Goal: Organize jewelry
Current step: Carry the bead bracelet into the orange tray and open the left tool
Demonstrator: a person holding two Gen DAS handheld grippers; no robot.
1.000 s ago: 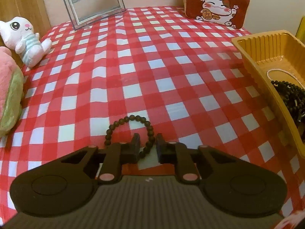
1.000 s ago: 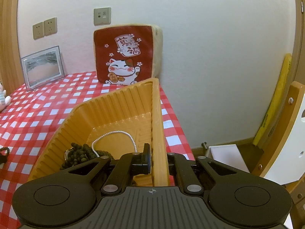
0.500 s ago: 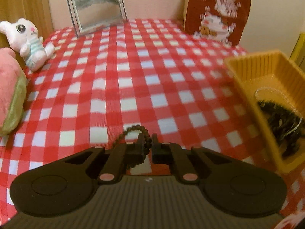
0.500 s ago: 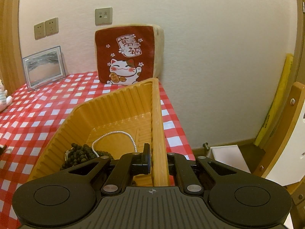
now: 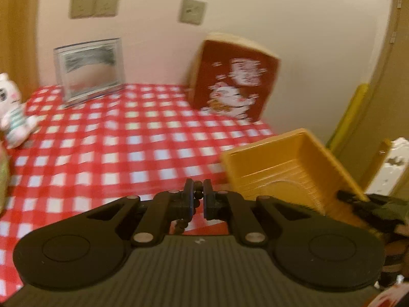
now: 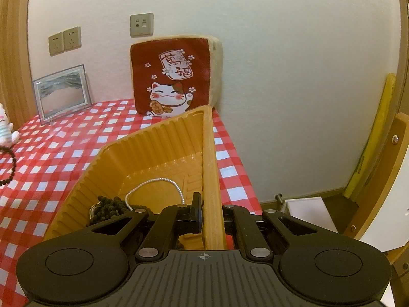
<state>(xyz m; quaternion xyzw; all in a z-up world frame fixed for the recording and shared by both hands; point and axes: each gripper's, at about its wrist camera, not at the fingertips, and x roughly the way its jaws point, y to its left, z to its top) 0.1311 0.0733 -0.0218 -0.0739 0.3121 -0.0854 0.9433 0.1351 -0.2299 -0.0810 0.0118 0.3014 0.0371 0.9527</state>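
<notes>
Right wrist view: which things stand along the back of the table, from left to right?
White plush toy → clear picture frame → red lucky-cat cushion.

A dark beaded bracelet [image 5: 196, 196] hangs pinched in the left hand-held gripper [image 5: 199, 199], clear of the tabletop. In the ribbed orange tray [image 6: 153, 153] lie a white pearl strand [image 6: 158, 183] and bunched dark beads [image 6: 110, 206].
</notes>
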